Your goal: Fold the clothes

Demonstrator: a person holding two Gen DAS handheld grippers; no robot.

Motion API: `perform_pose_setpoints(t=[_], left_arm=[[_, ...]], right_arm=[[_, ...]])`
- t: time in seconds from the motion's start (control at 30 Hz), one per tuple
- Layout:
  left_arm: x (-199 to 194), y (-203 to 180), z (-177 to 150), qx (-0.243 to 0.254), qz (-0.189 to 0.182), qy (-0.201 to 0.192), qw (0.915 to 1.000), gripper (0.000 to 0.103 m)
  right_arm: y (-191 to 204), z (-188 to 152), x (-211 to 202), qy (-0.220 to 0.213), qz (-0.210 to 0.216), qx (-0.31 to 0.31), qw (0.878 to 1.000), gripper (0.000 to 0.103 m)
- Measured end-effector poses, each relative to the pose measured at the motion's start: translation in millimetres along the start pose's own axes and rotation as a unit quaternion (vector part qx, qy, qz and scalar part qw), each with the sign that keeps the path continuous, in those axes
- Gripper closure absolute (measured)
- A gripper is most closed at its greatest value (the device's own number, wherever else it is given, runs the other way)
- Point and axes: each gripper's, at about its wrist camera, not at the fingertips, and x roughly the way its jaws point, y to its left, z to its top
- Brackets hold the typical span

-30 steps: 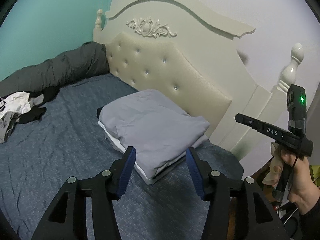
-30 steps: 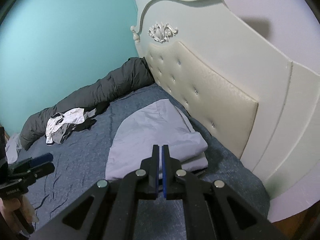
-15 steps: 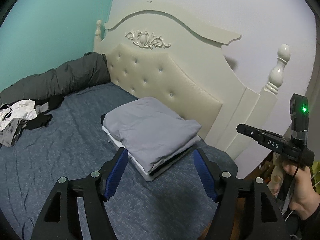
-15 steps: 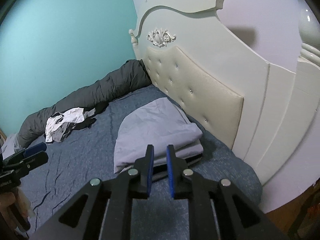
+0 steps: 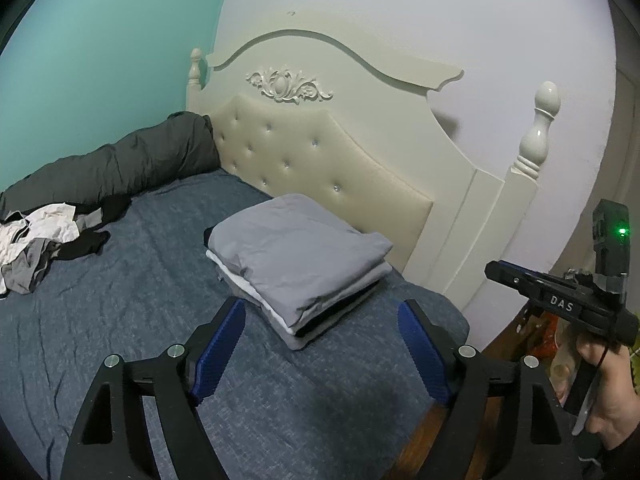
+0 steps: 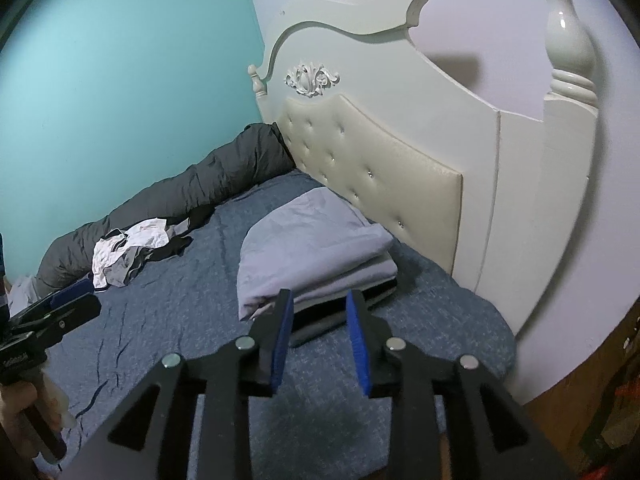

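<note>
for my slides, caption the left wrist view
Open left gripper before folded clothes stack on bed; unfolded pile behind.

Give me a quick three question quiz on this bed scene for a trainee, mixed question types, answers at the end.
1. True or false: the folded stack lies beside the headboard.
2. Which tongs stand wider: left or right?
3. Multiple choice: the loose pile lies A) on the stack, B) apart from it, near the dark duvet, C) between the left tongs.

Key: 1 true. 2 left; both have just been opening, with nothing between them. 3 B.
</note>
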Motion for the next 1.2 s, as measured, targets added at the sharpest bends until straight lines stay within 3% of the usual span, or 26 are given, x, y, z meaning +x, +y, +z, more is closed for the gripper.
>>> perform_pose_setpoints(t=[0.17,0.23,0.57,0.97,1.2], left_arm=[[-9.8,0.0,-5.6,0.003,0.000,-0.003,1.0000,0.018],[-14.5,0.4,-8.0,0.003,0.000,-0.005,1.0000,0.017],[-33.9,0.9,-20.7,0.002,-0.005,-0.009,0.9999,0.010],[-50.3,0.7,-36.5,-0.001,-0.008,-0.014,0.9999,0.002],[-58.7,-0.8,-45.9,-0.003,-0.004,-0.016,0.9999,0.000]], right_arm=[[5.9,-6.9,-11.8,-0.004,-0.003,0.004,1.000,0.067],[8.7,-9.9,-16.1,-0.006,-0.004,0.006,1.000,0.054],[31.3,-29.7,-36.1,-0.004,0.001,-0.013,1.000,0.047],[39.9,-45.5,-58.1,-0.017,-0.023,0.000,1.000,0.024],[43.2,-56.0,-70.3,-0.026,-0.032,0.009,0.999,0.005]])
